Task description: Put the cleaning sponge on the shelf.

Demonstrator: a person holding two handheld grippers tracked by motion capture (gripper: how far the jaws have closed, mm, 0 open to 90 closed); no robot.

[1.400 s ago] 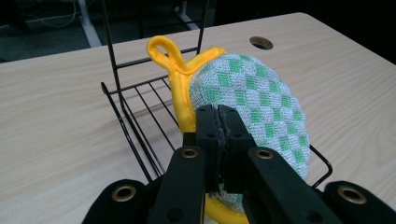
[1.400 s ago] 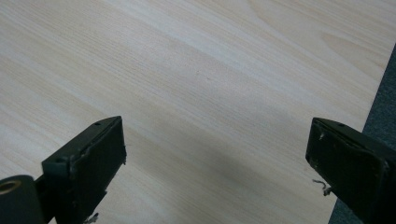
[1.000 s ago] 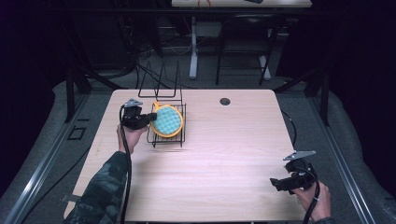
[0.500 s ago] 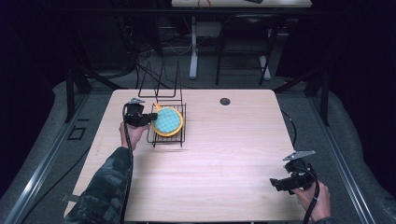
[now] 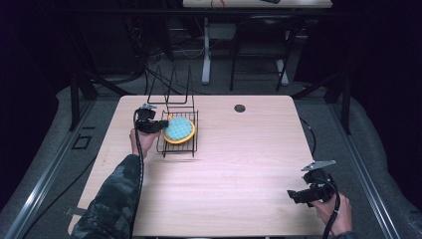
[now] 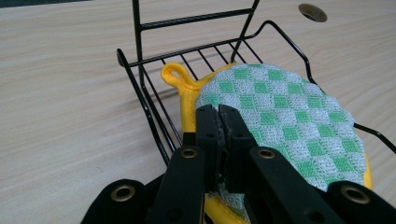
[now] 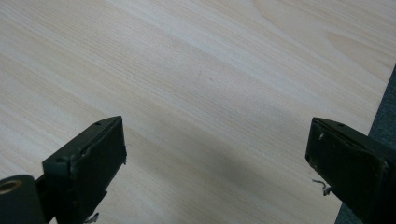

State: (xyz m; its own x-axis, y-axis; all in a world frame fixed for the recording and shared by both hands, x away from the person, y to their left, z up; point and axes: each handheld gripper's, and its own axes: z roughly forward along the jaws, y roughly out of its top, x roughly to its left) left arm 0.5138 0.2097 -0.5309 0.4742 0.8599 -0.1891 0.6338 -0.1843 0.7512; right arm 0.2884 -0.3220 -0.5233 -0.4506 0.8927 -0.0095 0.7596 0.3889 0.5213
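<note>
The left gripper [image 6: 218, 111] was clenched on the near edge of a green-checked pot holder [image 6: 285, 126] (yellow-trimmed, with a hanging loop). Beyond its jaws the pot holder lay in a black wire rack [image 5: 178, 145] near the table's [image 5: 239, 169] far left. Well apart, the right gripper [image 7: 215, 154] hung with its jaws spread wide over bare wood by the table's edge.

High view: fixed overhead, facing forward and down across the whole table [image 5: 239, 169].
Left gripper view: close, low along its jaws, facing the wire rack [image 6: 154, 116] and checked pad [image 6: 285, 121].
Right gripper view: close, angled down onto bare tabletop.
Shared: rack and pad, in high and left gripper views.
</note>
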